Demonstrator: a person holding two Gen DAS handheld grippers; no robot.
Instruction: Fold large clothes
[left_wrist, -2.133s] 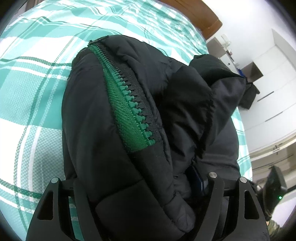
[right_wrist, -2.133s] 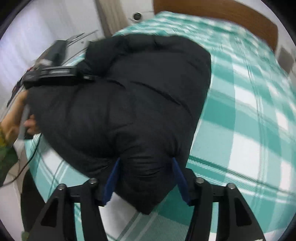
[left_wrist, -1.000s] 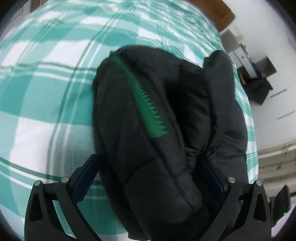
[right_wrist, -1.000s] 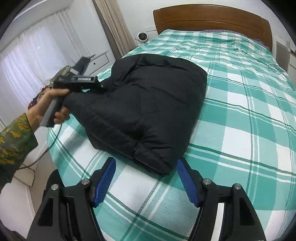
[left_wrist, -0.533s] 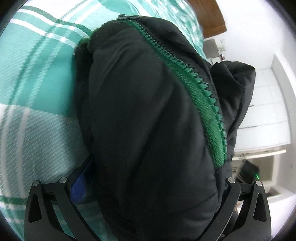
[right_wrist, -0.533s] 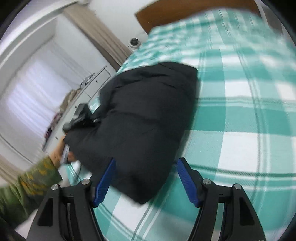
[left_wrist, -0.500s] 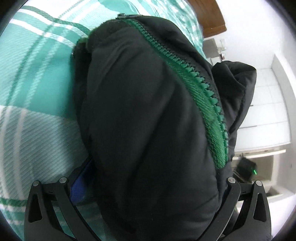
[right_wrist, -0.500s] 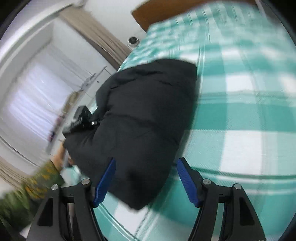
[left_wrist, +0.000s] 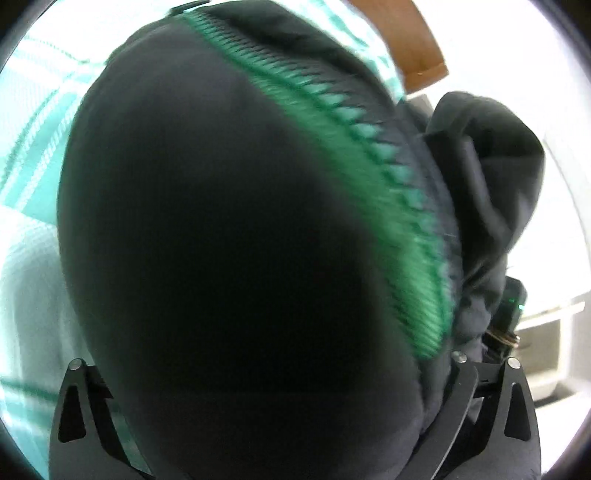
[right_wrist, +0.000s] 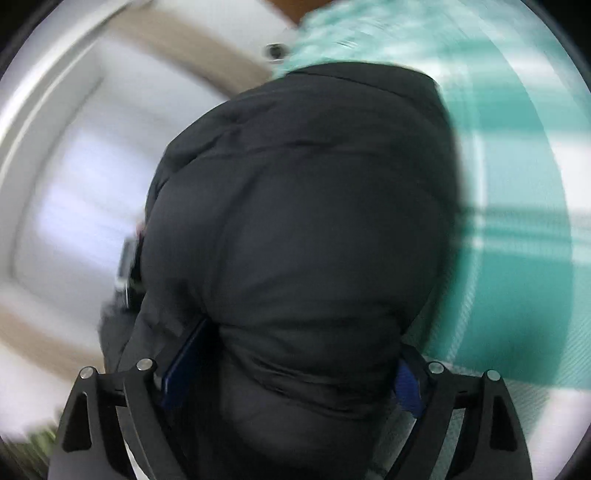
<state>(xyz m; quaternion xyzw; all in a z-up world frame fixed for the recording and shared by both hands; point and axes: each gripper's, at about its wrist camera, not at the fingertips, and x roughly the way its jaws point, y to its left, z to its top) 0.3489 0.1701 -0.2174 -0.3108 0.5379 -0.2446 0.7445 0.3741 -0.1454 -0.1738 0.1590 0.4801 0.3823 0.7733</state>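
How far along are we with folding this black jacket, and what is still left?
Done: the black puffer jacket is already bundled into a compact fold, green zipper outermost. In hand: the left gripper and right gripper both have it between their fingers, over the plaid bedspread. Left: probably set it down and release.

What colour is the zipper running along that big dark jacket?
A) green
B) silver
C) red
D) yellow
A: the left wrist view shows a bright green zipper running diagonally across the black jacket, which bulges between the fingers of the left tool.
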